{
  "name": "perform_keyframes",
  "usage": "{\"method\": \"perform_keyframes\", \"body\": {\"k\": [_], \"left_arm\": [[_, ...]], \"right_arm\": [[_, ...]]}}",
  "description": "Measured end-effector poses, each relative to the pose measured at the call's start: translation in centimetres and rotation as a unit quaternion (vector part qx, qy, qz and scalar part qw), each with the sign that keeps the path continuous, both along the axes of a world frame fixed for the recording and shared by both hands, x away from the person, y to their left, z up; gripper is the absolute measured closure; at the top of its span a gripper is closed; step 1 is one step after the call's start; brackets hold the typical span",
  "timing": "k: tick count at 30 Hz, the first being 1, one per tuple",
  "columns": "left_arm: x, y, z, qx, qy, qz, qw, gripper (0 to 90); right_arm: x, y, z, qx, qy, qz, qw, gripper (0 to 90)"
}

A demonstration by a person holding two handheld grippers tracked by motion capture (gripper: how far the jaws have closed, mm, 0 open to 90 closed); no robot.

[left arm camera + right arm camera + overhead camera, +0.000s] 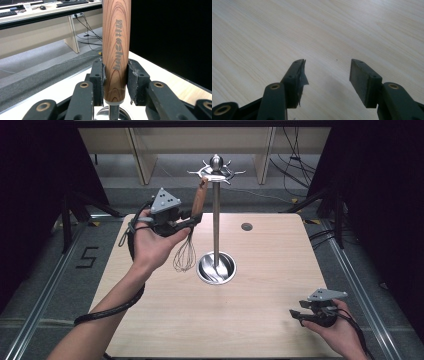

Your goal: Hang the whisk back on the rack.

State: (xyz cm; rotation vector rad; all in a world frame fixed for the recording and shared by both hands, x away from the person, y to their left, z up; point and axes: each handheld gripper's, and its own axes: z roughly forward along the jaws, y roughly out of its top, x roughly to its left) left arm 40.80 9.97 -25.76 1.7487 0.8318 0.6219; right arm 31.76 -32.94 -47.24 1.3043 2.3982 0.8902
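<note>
1. The left gripper [192,220] is clamped on the wooden handle [116,50] of a whisk [186,252]; in the left gripper view both pads press the handle's sides, low on the wood just above the metal collar.
2. The handle stands nearly upright between the jaws, with grey lettering running along its length.
3. In the high view the whisk hangs in the air to the left of the rack's pole [216,225]: its handle tilts so that the top end leans toward the pole, while the wire loops hang below the gripper, just left of the rack's base.
4. The handle's top end reaches up to the ring of hooks [216,171] at the head of the pole; whether it touches a hook I cannot tell.
5. The left hand [152,245] holds this gripper raised above the table [270,285], left of the pole.
6. The pole rises from a round steel dish base [216,268] near the table's middle.
7. The right gripper [296,314] stands apart with nothing between its jaws; in the right gripper view bare wood grain lies under the gap.
8. It sits low over the table's near right corner, well apart from the pole, held in the right hand [340,330].
9. A small dark round cap [246,226] is set in the tabletop beyond and to the right of the pole.
</note>
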Motion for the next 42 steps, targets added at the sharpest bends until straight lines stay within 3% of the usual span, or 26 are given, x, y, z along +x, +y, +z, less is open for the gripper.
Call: {"method": "perform_keyframes", "body": {"k": [3,5,25,33,35,42], "left_arm": [[0.1,-0.1,-0.1,0.001,0.001,0.0,1.0,67.9],[0.3,-0.2,-0.1,0.0,0.003,0.0,1.0,67.9],[0.8,-0.1,-0.7,-0.003,0.0,-0.003,1.0,65.5],[-0.2,1.1,-0.7,-0.002,-0.002,-0.001,1.0,59.5],[-0.6,1.5,-0.7,-0.001,-0.002,-0.002,1.0,58.2],[-1.9,2.9,-1.0,-0.007,-0.003,-0.002,1.0,53.2]], "right_arm": [[0.2,-0.2,0.0,-0.009,-0.01,0.013,0.9998,46.8],[0.0,0.0,0.0,-0.002,-0.001,0.0,1.0,46.8],[0.0,0.0,0.0,0.0,0.0,0.002,1.0,46.7],[0.0,0.0,0.0,-0.001,0.0,0.002,1.0,46.8],[0.1,-0.1,-0.2,-0.005,-0.016,0.012,0.9998,46.8],[0.1,-0.1,-0.2,-0.006,-0.014,0.01,0.9998,46.7]]}}
